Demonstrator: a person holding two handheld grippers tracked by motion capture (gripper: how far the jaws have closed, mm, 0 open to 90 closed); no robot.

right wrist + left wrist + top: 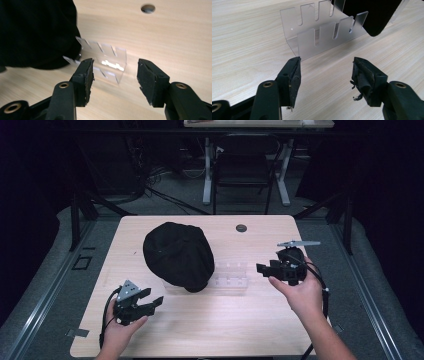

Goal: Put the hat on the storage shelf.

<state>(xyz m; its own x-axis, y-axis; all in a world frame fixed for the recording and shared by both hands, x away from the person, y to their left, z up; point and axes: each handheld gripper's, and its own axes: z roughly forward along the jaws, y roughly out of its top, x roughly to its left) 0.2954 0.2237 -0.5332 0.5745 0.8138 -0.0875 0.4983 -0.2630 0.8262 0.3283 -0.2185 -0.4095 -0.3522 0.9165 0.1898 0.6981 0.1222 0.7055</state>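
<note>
Presently I find both grippers empty. My left gripper (150, 301) sits low near the table's (210, 330) front left, jaws apart, nothing between them. My right gripper (265, 268) hangs just right of the clear slotted rack (231, 276), jaws spread wide, also holding nothing. That rack stands upright on the table near its middle, and a black cap (177, 255) rests against its left end, partly covering it. A small round hole (241, 228) marks the far edge.
</note>
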